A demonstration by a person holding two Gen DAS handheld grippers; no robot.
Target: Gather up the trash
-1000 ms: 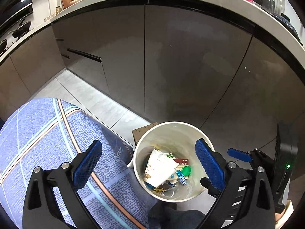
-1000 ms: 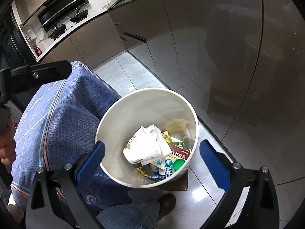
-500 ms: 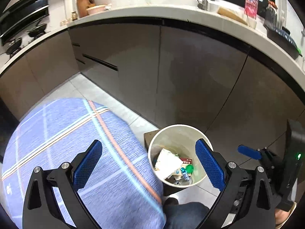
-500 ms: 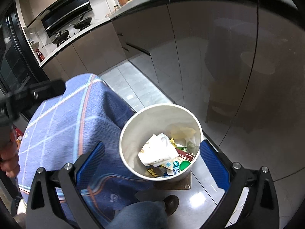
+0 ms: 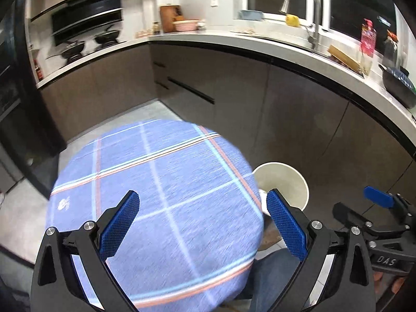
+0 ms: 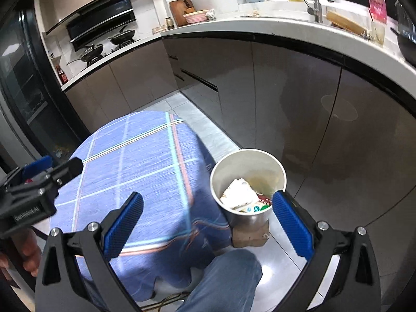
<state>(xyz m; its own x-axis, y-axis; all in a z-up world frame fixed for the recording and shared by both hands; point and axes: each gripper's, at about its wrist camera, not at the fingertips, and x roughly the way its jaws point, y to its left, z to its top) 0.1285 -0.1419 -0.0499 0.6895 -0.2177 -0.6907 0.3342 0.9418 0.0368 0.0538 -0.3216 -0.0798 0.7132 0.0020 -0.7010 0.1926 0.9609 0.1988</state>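
White trash bin (image 6: 248, 166) holds crumpled paper (image 6: 238, 195) and wrappers.
Left hand-held gripper (image 5: 202, 225) and right hand-held gripper (image 6: 208, 221) both gape empty above the blue plaid cloth (image 6: 145, 166); bare floor (image 6: 286, 265) beside the bin.

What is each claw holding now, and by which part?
Nothing. The left claw and the right claw are both open and empty; the trash lies in the bin.

Both views are evenly lit indoors, brightest at a ceiling glow far and top centre. The window (image 5: 345, 2) at far right is dark. Fisheye bending curves the counter (image 6: 286, 30) and blackens the corners. The cloth (image 5: 156, 202) is smeared with motion blur in the left view, less so in the right. A glare patch shines on the floor (image 6: 269, 270) near the bin (image 6: 248, 179).
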